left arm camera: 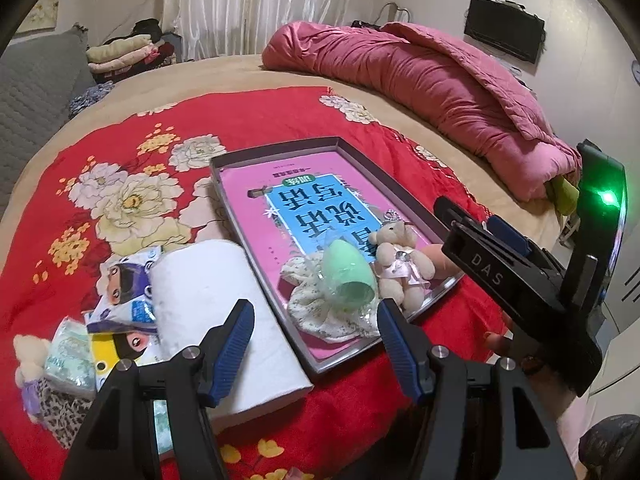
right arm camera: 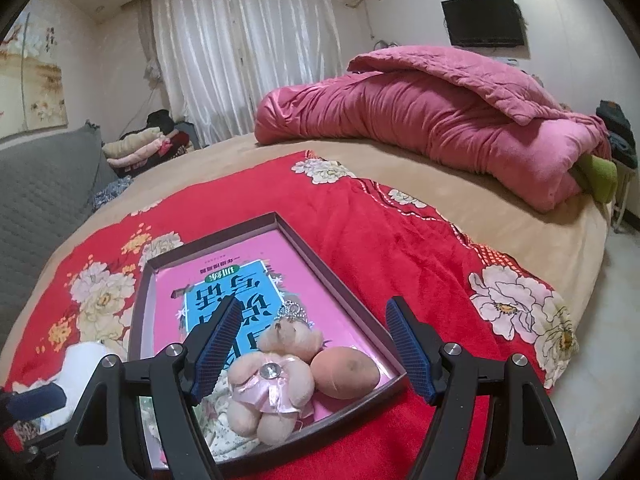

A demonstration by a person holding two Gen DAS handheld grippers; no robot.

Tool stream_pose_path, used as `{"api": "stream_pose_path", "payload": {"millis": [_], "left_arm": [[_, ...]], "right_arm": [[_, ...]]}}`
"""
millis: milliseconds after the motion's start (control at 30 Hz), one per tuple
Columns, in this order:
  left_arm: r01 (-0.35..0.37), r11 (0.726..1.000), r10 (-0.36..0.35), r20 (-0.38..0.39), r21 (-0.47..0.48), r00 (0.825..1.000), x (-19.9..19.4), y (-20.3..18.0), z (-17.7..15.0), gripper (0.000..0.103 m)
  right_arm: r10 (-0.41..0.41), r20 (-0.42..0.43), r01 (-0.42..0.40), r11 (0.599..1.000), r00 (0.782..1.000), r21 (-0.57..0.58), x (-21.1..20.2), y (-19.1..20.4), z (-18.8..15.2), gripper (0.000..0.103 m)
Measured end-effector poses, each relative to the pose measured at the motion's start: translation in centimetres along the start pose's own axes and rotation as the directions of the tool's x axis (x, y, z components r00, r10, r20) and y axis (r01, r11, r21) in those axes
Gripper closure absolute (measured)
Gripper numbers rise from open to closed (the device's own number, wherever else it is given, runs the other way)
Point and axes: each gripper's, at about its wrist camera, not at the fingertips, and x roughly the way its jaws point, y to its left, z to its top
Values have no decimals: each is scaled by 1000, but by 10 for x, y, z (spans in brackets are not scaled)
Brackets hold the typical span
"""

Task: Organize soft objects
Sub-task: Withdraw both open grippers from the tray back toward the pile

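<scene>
A shallow grey tray (left arm camera: 236,200) lined with a pink book lies on the red floral blanket. In its near end sit a small beige teddy bear in a pink dress (left arm camera: 402,264), a green egg-shaped sponge (left arm camera: 352,276) on a floral cloth (left arm camera: 320,312), and an orange sponge (right arm camera: 344,374). My left gripper (left arm camera: 316,316) is open and empty, above the tray's near left corner. My right gripper (right arm camera: 314,344) is open and empty, with the bear (right arm camera: 272,380) between its fingers. A white paper roll (left arm camera: 212,308), tissue packs (left arm camera: 120,300) and a second small bear (left arm camera: 28,364) lie left of the tray.
A rolled pink quilt (right arm camera: 432,124) lies across the far side of the round bed. Folded clothes (right arm camera: 136,148) and a grey sofa (right arm camera: 44,184) stand at the back left. The bed edge (right arm camera: 592,240) drops to the floor at right.
</scene>
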Motion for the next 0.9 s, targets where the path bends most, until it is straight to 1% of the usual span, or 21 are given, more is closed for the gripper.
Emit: {"api": "stream_pose_path", "payload": {"millis": [367, 500, 667, 900], "left_arm": [[-3, 1000, 3, 7, -29, 1000, -15, 11, -14, 40], [0, 1000, 1, 12, -25, 1000, -22, 11, -19, 40], [3, 1000, -2, 14, -25, 1000, -31, 12, -25, 40], [2, 1000, -1, 20, -24, 1000, -47, 17, -37, 39]], "right_arm": [[-6, 6, 6, 999, 1000, -53, -12, 15, -2, 27], [9, -6, -9, 999, 1000, -48, -18, 19, -3, 27], [21, 0, -21, 998, 1000, -63, -28, 29, -3, 27], [33, -3, -33, 998, 999, -55, -47, 33, -5, 27]]}}
